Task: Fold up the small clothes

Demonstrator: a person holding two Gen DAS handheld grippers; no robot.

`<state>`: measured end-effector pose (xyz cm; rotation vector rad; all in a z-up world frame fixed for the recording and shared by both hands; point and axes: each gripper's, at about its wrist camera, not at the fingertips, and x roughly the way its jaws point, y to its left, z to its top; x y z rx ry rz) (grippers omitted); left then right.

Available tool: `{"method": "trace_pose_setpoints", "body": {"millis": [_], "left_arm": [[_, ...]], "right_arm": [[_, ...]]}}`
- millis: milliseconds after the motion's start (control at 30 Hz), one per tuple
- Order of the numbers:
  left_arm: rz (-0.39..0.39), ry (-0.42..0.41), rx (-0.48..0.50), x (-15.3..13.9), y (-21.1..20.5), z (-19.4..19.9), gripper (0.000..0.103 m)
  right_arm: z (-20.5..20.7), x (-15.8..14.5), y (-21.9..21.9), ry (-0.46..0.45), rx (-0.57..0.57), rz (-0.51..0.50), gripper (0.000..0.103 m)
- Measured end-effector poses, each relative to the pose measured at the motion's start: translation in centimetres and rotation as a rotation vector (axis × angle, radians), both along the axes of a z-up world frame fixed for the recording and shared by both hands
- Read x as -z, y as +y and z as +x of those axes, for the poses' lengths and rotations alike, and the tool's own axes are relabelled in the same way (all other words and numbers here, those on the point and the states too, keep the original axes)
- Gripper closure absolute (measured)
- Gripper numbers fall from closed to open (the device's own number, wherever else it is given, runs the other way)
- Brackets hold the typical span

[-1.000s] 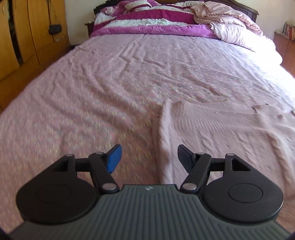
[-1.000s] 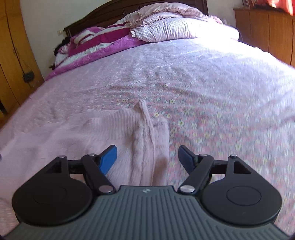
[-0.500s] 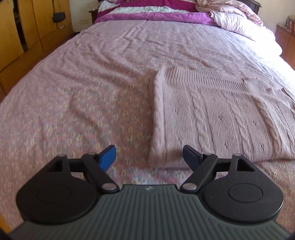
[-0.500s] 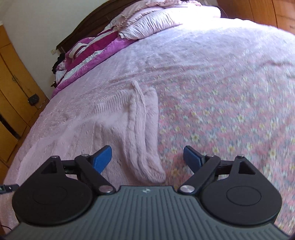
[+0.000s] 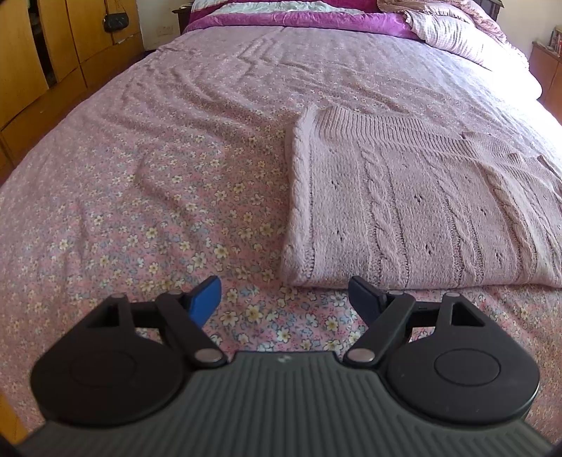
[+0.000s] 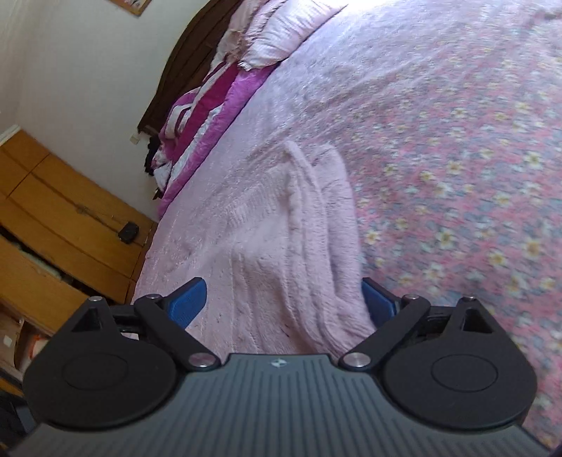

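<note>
On the flowered bedsheet [image 5: 147, 211], near the foot of the bed and well short of the pillows, lay the pink cable-knit sweater [image 5: 404, 211], and that was what I had to fold. My left gripper [image 5: 284, 298] hung just in front of the sweater's near left corner, its jaws apart after having just widened, with only sheet between them and nothing gripped. My right gripper [image 6: 282, 298] was rolled to one side over the sweater's right edge, where a sleeve [image 6: 319, 218] already lay doubled onto the body; its jaws had just been spreading too, and the knit lay between the blue pads without either pad pressing on it, so it was released as well. I judged the step in hand to be taking the near hem at both corners. To do it well I needed to lower each gripper until one pad slid under the whole thick edge, pinch every layer together, and lift both corners evenly so the fold would come out square, with the doubled sleeve kept inside. The sweater looked soft and fuzzy, with raised cable ribs and small eyelet holes, lying mostly flat with a rolled left edge. Beyond it the sheet was wrinkled, a magenta-and-white quilt [image 5: 281, 15] was heaped at the head, and wooden wardrobes [image 5: 42, 63] stood alongside.
</note>
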<state>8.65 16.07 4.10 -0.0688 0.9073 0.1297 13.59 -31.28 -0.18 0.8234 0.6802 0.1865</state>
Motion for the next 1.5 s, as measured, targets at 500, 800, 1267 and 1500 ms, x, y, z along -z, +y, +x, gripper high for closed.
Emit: {"method": "trace_pose_setpoints", "body": {"millis": [500, 800, 1267, 1500], "left_arm": [[0.017, 0.025, 0.007, 0.9, 0.0, 0.6, 0.022], [0.047, 0.044, 0.025, 0.6, -0.3, 0.7, 0.022], [0.055, 0.016, 0.063, -1.2, 0.6, 0.5, 0.022], [0.041, -0.002, 0.063, -1.7, 1.7, 0.9, 0.022]], "right_arm": [[1.2, 2.5, -0.5, -0.017, 0.035, 0.078, 0.067], [1.0, 1.3, -0.2, -0.068, 0.022, 0.070, 0.070], [2.3, -8.4, 7.3, -0.257, -0.085, 0.019, 0.073], [3.1, -12.3, 14.2, -0.309, -0.171, -0.020, 0.073]]}}
